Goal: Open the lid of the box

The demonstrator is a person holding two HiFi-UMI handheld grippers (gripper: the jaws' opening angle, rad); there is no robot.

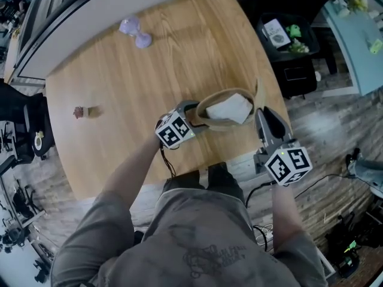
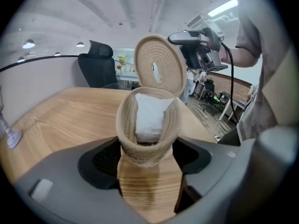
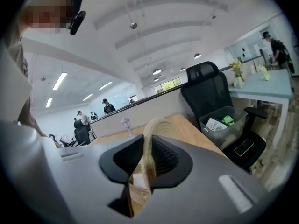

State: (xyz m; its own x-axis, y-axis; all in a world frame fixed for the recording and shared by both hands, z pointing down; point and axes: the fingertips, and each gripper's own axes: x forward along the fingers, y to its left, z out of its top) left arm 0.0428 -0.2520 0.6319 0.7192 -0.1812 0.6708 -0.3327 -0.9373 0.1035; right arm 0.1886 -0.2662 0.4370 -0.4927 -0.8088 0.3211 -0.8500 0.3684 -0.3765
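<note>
A round woven box (image 1: 210, 122) stands near the front edge of the wooden table (image 1: 119, 94), with a white cloth (image 1: 230, 107) inside it. My left gripper (image 1: 200, 113) is shut on the box, one jaw on each side of its wall (image 2: 148, 146). The woven lid (image 1: 260, 94) is lifted off and stands on edge just right of the box. My right gripper (image 1: 261, 111) is shut on the lid's rim (image 3: 149, 146). In the left gripper view the lid (image 2: 159, 66) hangs tilted above and behind the box's mouth, with the right gripper (image 2: 176, 38) behind it.
A pale purple object (image 1: 136, 31) lies at the table's far side and a small brown-red item (image 1: 84, 112) at its left. A black bin (image 1: 287, 37) with things in it and an office chair (image 3: 210, 94) stand beyond the table's right edge.
</note>
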